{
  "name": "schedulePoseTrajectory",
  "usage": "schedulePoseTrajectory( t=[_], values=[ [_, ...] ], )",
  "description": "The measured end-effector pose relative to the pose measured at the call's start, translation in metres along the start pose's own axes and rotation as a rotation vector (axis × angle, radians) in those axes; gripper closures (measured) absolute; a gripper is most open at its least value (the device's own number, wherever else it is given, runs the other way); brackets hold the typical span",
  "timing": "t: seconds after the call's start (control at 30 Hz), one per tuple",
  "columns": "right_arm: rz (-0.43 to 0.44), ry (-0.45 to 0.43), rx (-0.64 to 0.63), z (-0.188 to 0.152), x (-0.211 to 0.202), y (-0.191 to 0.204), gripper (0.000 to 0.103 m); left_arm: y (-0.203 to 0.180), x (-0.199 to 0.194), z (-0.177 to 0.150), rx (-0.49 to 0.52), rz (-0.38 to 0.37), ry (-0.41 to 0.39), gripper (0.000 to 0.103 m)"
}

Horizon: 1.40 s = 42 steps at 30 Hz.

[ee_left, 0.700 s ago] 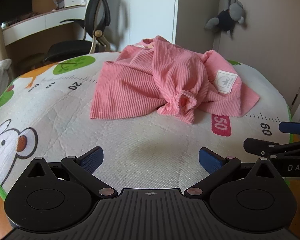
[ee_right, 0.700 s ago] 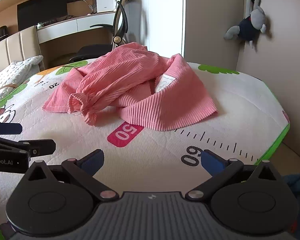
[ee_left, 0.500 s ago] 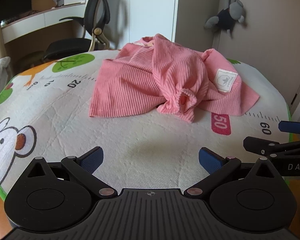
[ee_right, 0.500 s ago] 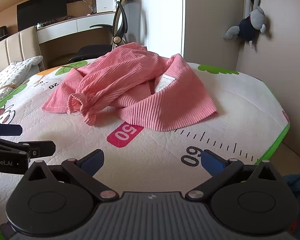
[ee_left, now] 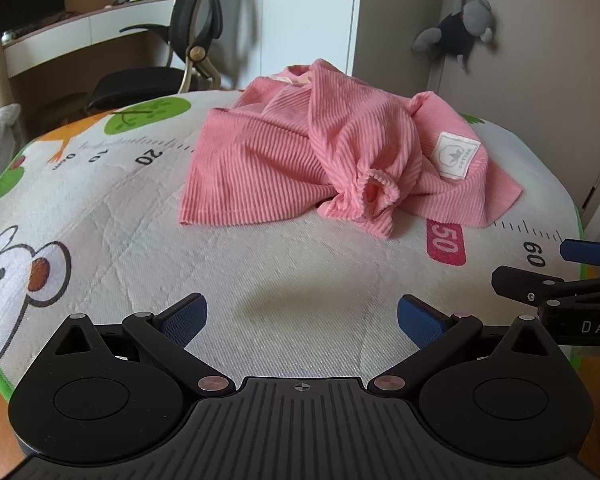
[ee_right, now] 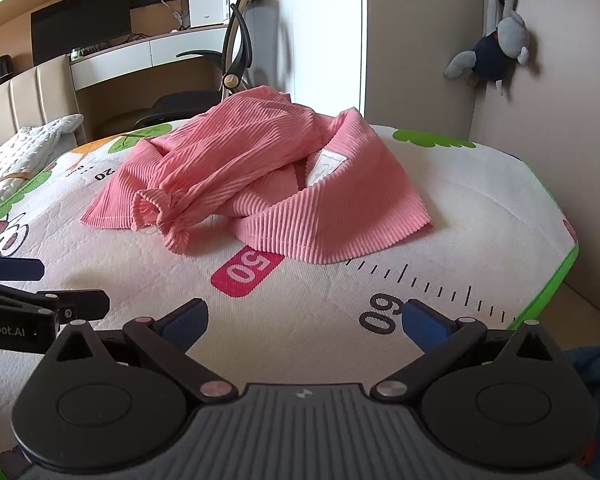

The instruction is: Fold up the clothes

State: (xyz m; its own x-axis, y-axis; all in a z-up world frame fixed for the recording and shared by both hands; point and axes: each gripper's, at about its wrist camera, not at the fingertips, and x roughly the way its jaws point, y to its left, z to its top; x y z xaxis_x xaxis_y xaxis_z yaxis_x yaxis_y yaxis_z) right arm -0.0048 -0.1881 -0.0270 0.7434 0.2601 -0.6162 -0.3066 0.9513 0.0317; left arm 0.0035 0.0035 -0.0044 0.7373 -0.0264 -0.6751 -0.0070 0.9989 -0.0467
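A crumpled pink ribbed garment (ee_left: pixel 300 160) (ee_right: pixel 284 184) lies bunched on a printed mat (ee_left: pixel 300 272) (ee_right: pixel 320 312), with a white label (ee_left: pixel 456 154) showing and a gathered cuff (ee_left: pixel 374 192) facing me. My left gripper (ee_left: pixel 302 318) hovers open near the mat's front edge, well short of the cloth, nothing between its blue pads. My right gripper (ee_right: pixel 304 322) is open too, over the "60" mark, also short of the garment. Each gripper's side shows in the other's view: the right one (ee_left: pixel 560 280) at the right edge, the left one (ee_right: pixel 40 296) at the left edge.
The mat carries a ruler print, a pink "50" patch (ee_left: pixel 446 242) and cartoon animals (ee_left: pixel 16 264). Behind stand an office chair (ee_left: pixel 180 52), a desk (ee_right: pixel 140 56) with a monitor, and a white cabinet. A grey plush toy (ee_right: pixel 496 48) hangs on the wall. The mat's green edge (ee_right: pixel 552 280) drops off at right.
Both grippers have crept slightly toward the garment, staying wide open. The cloth has not moved.
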Motion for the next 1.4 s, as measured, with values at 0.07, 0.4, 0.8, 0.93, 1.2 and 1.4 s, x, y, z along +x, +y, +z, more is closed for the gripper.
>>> schedulePoseTrajectory(
  t=[0.07, 0.4, 0.8, 0.93, 1.2, 1.4],
  values=[
    [0.003, 0.003, 0.003, 0.0, 0.002, 0.0, 0.0, 0.0, 0.001, -0.001, 0.0, -0.004, 0.004, 0.0],
    [0.006, 0.026, -0.013, -0.003, 0.008, 0.003, 0.0, -0.001, 0.004, -0.002, -0.004, -0.012, 0.019, 0.0],
    [0.002, 0.044, -0.013, -0.005, 0.012, 0.004, 0.0, 0.001, 0.008, -0.002, -0.014, -0.015, 0.041, 0.0],
    [0.002, 0.048, -0.017, -0.006, 0.012, 0.004, 0.0, 0.001, 0.008, -0.002, -0.012, -0.014, 0.042, 0.0],
    [0.0, 0.057, -0.018, -0.007, 0.014, 0.004, 0.0, 0.001, 0.007, -0.002, -0.011, -0.014, 0.043, 0.0],
    [-0.001, 0.06, -0.019, -0.007, 0.014, 0.004, 0.0, 0.0, 0.007, -0.002, -0.011, -0.014, 0.043, 0.0]
  ],
)
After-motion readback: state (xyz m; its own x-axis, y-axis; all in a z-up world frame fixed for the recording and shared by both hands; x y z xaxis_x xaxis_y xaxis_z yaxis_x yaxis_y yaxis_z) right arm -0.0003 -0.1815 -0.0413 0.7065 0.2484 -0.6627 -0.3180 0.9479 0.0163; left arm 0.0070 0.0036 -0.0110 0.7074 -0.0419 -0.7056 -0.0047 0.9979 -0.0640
